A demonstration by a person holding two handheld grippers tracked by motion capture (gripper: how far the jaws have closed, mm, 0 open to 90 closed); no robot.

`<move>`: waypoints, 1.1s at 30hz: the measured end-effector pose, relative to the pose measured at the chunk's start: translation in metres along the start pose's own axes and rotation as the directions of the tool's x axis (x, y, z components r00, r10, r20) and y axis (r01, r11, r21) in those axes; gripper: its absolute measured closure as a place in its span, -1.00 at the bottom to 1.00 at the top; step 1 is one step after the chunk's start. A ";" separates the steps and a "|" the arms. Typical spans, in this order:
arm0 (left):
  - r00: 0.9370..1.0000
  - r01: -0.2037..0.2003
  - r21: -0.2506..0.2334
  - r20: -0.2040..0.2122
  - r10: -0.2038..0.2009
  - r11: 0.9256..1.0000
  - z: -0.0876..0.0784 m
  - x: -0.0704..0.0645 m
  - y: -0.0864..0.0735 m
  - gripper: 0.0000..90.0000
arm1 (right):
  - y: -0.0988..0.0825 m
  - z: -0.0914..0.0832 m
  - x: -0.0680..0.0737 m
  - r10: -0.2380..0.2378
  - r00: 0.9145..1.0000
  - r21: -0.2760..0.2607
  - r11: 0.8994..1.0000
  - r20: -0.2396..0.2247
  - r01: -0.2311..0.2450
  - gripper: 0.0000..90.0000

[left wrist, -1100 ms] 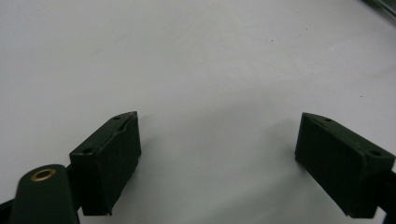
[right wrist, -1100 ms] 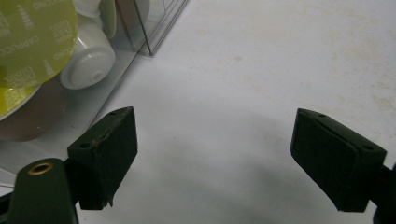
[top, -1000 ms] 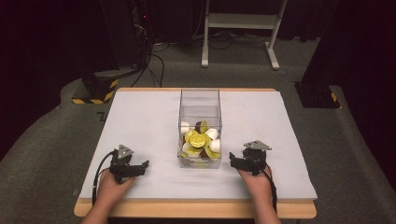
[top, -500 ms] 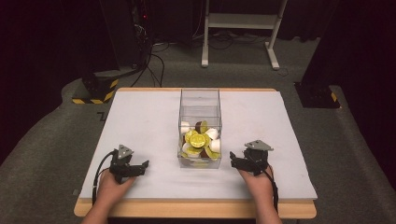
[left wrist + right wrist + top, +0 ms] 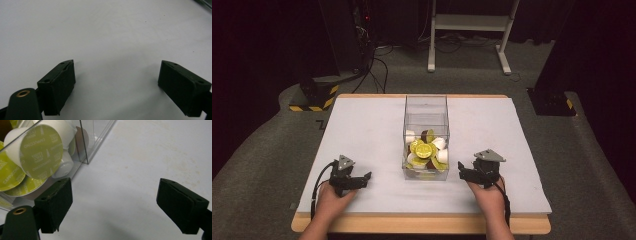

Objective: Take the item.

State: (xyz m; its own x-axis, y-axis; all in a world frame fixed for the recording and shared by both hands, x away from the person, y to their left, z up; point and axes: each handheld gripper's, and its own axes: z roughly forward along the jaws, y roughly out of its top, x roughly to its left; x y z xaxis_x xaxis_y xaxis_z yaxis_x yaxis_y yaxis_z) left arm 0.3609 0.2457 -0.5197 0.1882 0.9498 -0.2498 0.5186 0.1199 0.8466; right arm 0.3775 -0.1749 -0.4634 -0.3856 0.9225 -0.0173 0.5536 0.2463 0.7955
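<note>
Box: clear plastic box (image 5: 426,131) mid-table, pods (image 5: 426,150) heaped at its near end.
Left gripper (image 5: 361,179): fingers wide, holding nothing, resting on the white table (image 5: 362,130), well left of the box.
Right gripper (image 5: 463,172): fingers wide, holding nothing, just beside the box's near right corner.

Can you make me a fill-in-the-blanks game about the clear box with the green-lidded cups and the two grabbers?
1. The cups sit inside a clear ____.
2. The cup lids are mostly ____.
3. The left gripper and the right gripper both have their jaws ____.
4. The box stands ____ the two grippers.

Missing words: box; green; open; between
</note>
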 end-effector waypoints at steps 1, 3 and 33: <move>1.000 -0.002 0.003 0.000 0.002 1.000 0.000 0.000 0.000 -0.68 | 0.000 -0.001 0.000 0.002 1.000 -0.001 1.000 0.000 -0.002 -0.70; 1.000 0.001 0.000 0.000 -0.001 1.000 0.000 0.000 0.000 -0.68 | 0.001 -0.002 -0.001 0.002 1.000 -0.005 1.000 -0.001 -0.002 -0.70; 1.000 0.006 -0.002 0.000 -0.006 1.000 0.000 0.000 0.000 -0.68 | 0.013 -0.018 -0.002 0.012 1.000 -0.070 0.997 -0.029 -0.014 -0.68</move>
State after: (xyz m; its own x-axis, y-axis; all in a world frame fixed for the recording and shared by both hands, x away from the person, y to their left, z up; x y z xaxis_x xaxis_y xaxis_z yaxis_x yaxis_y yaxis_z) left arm 0.3609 0.2453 -0.5197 0.1854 0.9490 -0.2552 0.5181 0.1263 0.8460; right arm 0.3724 -0.1790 -0.4424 -0.3999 0.9165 0.0100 0.5061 0.2117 0.8361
